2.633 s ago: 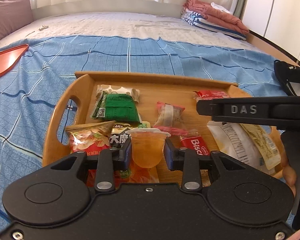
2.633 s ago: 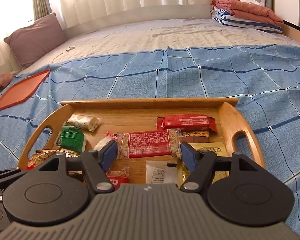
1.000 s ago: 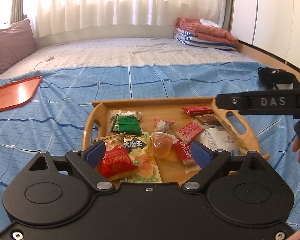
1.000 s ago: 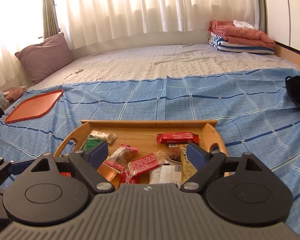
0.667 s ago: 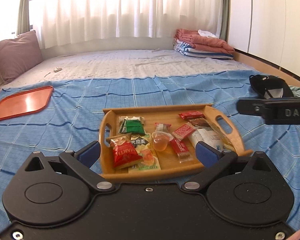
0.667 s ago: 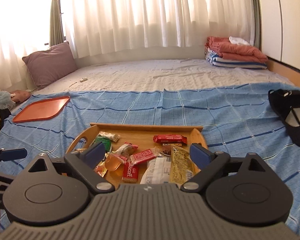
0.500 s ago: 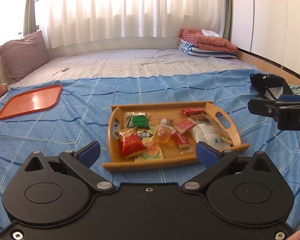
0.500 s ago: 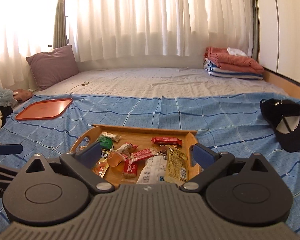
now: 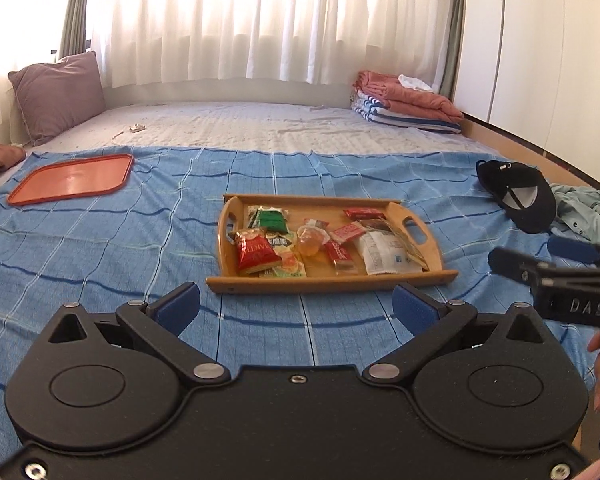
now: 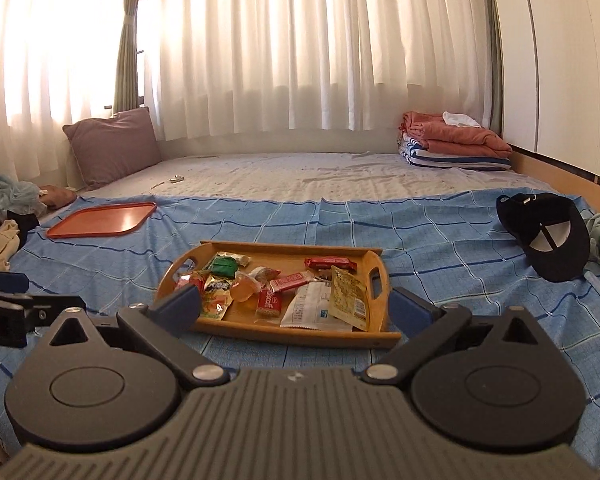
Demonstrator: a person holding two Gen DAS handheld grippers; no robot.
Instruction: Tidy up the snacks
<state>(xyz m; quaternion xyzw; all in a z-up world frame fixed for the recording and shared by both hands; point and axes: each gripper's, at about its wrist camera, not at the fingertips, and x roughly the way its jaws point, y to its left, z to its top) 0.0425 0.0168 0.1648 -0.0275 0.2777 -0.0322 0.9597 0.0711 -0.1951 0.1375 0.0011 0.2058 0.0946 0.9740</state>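
— While the wooden tray (image 9: 328, 280) lies on the blue blanket (image 9: 100, 248), where are your grippers?

— My left gripper (image 9: 296, 306) and right gripper (image 10: 296, 308) are spread wide, holding nothing, near the tray. The snacks (image 9: 312, 238) lie inside it.

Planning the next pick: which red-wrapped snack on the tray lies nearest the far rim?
The long red bar at the wooden tray's far right corner; the red chip bag and red biscuit packs lie nearer.
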